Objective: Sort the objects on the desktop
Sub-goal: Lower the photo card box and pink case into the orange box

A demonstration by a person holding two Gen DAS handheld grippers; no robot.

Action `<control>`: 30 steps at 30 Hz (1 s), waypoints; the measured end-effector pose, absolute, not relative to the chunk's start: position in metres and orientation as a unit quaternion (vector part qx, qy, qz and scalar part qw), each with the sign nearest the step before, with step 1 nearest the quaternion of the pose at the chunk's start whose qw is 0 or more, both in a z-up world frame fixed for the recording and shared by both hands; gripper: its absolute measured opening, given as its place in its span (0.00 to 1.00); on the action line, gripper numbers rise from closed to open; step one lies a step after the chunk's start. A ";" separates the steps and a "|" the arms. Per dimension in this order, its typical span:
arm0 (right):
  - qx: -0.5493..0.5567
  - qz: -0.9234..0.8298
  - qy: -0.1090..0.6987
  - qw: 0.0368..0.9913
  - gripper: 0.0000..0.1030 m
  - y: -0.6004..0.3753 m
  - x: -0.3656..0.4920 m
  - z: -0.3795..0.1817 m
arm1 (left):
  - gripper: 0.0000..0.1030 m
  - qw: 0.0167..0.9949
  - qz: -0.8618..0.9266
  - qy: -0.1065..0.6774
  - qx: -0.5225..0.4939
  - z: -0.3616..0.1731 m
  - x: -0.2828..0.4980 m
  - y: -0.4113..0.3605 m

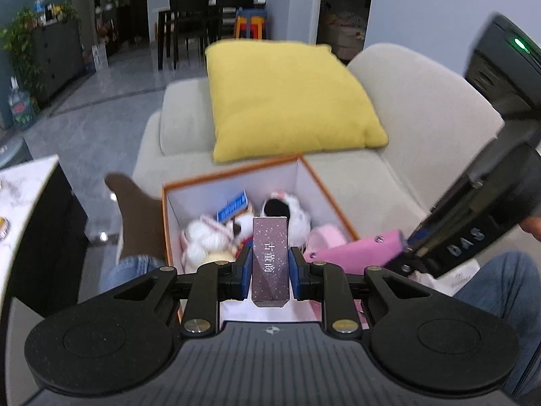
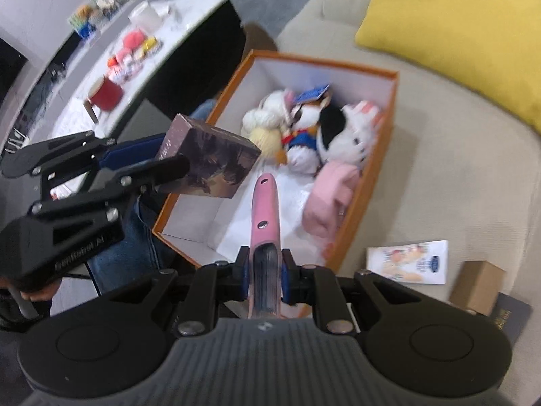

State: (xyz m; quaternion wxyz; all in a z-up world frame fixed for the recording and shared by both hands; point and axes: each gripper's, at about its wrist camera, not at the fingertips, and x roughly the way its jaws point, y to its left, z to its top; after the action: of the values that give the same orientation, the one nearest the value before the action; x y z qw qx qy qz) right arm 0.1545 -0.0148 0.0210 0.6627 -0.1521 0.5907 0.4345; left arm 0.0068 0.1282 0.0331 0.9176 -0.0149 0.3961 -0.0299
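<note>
- The left claw (image 1: 270, 270) is squeezed tight on a dark box (image 1: 270, 260). The box stands up between its blue pads (image 1: 244, 279).
- Just past that claw, and lower down, is the orange bin (image 1: 236, 174) on the sofa (image 1: 422, 108). The dark box hangs over the near end of the bin.
- The right claw (image 2: 265, 279) is squeezed tight on a pink brush (image 2: 266, 209). The brush pokes out ahead of the claw, over the bin (image 2: 394, 101).
- The left claw and its box are just to the left of the right claw, close by but not touching.
- Already in the bin: soft toys (image 2: 304, 128) at the far end and a pink cloth (image 2: 333, 196) on the right side. So some sorting looks done.
- The bin floor right under both claws is bare, so there is room to drop things.
- Still to do, I think: let go of the dark box and the brush into the bin.
- To the right of the right claw, on the sofa, lie a white packet (image 2: 410, 260), a brown box (image 2: 478, 284) and a dark book (image 2: 510, 318). They may need sorting too.
- Far off to the left, the table (image 2: 189, 17) still has cups and small things on it, so more may be left.
</note>
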 end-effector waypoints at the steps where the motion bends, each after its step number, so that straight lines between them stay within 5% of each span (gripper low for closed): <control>1: -0.155 0.428 0.599 0.659 0.18 -0.008 0.156 0.015 | 0.25 0.915 -0.032 0.403 -0.021 0.027 0.007 0.133; 18: -0.186 0.332 0.679 0.628 0.23 0.057 0.204 -0.054 | 0.25 0.871 -0.048 0.478 -0.101 -0.057 0.046 0.157; 30: -0.198 0.361 0.625 0.663 0.31 0.054 0.201 -0.024 | 0.25 0.868 -0.057 0.467 -0.157 -0.058 0.045 0.143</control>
State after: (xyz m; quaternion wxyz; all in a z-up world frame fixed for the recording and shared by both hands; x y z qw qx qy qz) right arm 0.2005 0.0538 -0.0237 0.6627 -0.1980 0.6253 0.3614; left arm 0.0452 0.1432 -0.0581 0.8685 -0.1570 0.4668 -0.0567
